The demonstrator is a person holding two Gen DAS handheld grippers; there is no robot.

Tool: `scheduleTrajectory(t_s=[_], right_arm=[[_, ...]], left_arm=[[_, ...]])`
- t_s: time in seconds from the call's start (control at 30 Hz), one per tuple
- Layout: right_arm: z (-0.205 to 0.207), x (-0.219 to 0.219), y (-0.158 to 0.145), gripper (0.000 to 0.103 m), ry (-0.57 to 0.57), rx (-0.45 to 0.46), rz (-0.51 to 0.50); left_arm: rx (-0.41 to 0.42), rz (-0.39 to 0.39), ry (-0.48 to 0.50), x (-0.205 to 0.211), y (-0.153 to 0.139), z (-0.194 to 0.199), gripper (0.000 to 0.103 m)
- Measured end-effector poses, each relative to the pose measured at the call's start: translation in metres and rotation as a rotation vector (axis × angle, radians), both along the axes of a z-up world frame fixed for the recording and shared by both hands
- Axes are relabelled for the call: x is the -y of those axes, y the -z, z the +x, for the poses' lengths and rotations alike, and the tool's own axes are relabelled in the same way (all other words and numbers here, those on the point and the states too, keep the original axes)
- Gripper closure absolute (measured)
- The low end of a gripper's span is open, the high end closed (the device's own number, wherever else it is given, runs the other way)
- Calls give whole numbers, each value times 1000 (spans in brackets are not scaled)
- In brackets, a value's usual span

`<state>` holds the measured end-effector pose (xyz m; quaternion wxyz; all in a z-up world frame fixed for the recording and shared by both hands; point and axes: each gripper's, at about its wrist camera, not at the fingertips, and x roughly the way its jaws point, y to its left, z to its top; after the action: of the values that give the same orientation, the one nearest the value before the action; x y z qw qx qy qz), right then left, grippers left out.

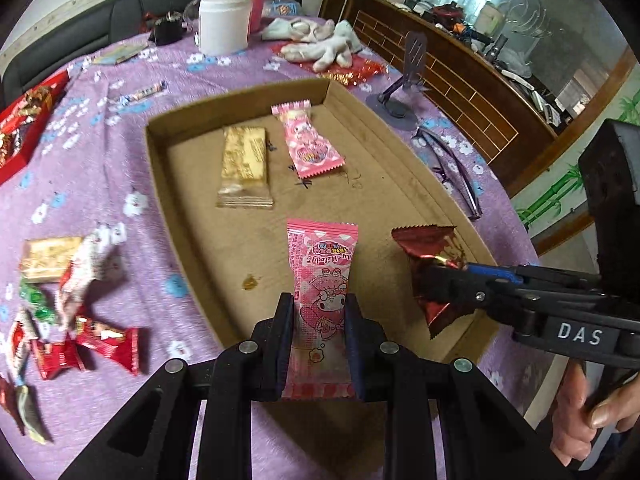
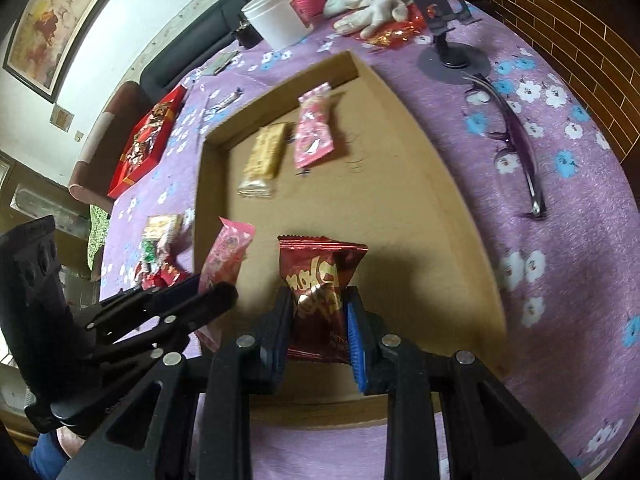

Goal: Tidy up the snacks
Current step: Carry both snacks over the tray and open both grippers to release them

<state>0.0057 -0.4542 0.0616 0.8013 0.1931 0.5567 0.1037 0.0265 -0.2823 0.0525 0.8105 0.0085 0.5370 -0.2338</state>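
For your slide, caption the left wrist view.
Left gripper holds a pink snack packet over the cardboard tray; right gripper brings a red packet.

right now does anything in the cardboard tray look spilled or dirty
Yes: a small brownish stain marks the cardboard tray floor near its left wall, beside the held pink candy packet. Dark pen-like scribbles also mark the floor further back.
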Motion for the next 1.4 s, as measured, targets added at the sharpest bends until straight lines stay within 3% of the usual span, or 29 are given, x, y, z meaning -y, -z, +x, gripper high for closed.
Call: scheduleTrajectory(t_s=[0.3, 0.67, 0.9, 1.17, 1.4], right_arm=[[42, 3, 10, 78, -40, -3, -83], [81, -3, 24, 78, -52, -18, -120], [87, -4, 26, 77, -60, -9, -127], [79, 0, 16, 59, -50, 6, -116], [69, 7, 3, 58, -26, 22, -106]], left_arm=[[-35, 29, -35, 15, 20, 22, 79], [-23, 58, -48, 22, 24, 41, 79], [-20, 52, -50, 22, 24, 48, 79], [-25, 42, -43, 21, 22, 46, 76], [-12, 37, -31, 19, 13, 40, 76]])
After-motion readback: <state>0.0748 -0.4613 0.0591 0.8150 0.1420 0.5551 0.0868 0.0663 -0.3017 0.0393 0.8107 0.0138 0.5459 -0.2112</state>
